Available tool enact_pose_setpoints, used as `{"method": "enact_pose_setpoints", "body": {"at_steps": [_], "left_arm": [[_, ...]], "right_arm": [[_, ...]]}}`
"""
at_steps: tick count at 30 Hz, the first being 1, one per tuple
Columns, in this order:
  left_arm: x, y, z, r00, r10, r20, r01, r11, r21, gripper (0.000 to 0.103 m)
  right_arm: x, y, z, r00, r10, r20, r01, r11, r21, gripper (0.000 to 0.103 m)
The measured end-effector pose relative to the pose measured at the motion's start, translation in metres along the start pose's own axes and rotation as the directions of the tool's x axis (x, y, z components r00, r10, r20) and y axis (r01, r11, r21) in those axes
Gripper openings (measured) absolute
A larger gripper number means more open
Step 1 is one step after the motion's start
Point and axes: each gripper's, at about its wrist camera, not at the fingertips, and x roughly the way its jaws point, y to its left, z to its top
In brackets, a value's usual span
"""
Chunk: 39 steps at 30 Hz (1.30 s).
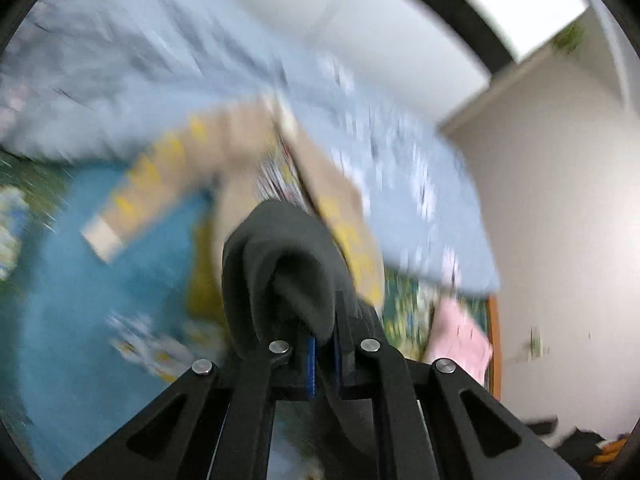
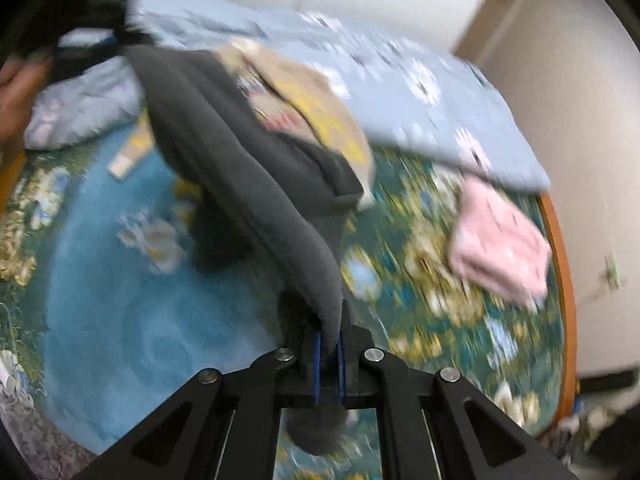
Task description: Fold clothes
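Observation:
A dark grey garment [image 2: 224,152] hangs stretched above a blue patterned bed cover [image 2: 120,312]. My right gripper [image 2: 329,344] is shut on one end of it, the cloth pinched between the blue pads. My left gripper [image 1: 325,336] is shut on the other end, where a bunched grey fold [image 1: 280,264] rises in front of the fingers. In the right wrist view the left gripper [image 2: 86,50] shows blurred at the upper left, held by a hand [image 2: 16,92]. A beige garment with yellow marks [image 2: 304,96] lies on the bed behind the grey one.
A folded pink garment [image 2: 500,248] lies at the right of the bed near its wooden edge [image 2: 560,240]. A pale blue duvet [image 2: 420,92] is heaped along the far side. White walls [image 1: 560,200] stand to the right. Both views are motion-blurred.

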Motion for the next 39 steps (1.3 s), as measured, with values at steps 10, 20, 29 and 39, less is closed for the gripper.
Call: {"method": "enact_pose_setpoints", "body": {"at_steps": [10, 20, 29, 39], "left_arm": [[-0.053, 0.236, -0.159, 0.9, 0.355, -0.255, -0.415, 0.875, -0.25, 0.006], [-0.035, 0.297, -0.191, 0.878, 0.336, -0.34, -0.467, 0.754, -0.462, 0.007], [-0.023, 0.294, -0.174, 0.843, 0.396, -0.365, -0.526, 0.75, -0.402, 0.007], [-0.024, 0.284, -0.16, 0.808, 0.437, -0.395, -0.569, 0.755, -0.327, 0.007]], "right_arm": [[0.06, 0.14, -0.056, 0.956, 0.201, -0.214, -0.255, 0.929, -0.267, 0.006], [0.044, 0.126, -0.085, 0.906, 0.353, -0.233, -0.397, 0.9, -0.181, 0.052], [0.102, -0.03, -0.147, 0.887, 0.431, -0.167, -0.269, 0.775, 0.572, 0.056], [0.193, -0.005, -0.227, 0.743, 0.664, -0.083, -0.258, 0.398, 0.88, 0.06]]}}
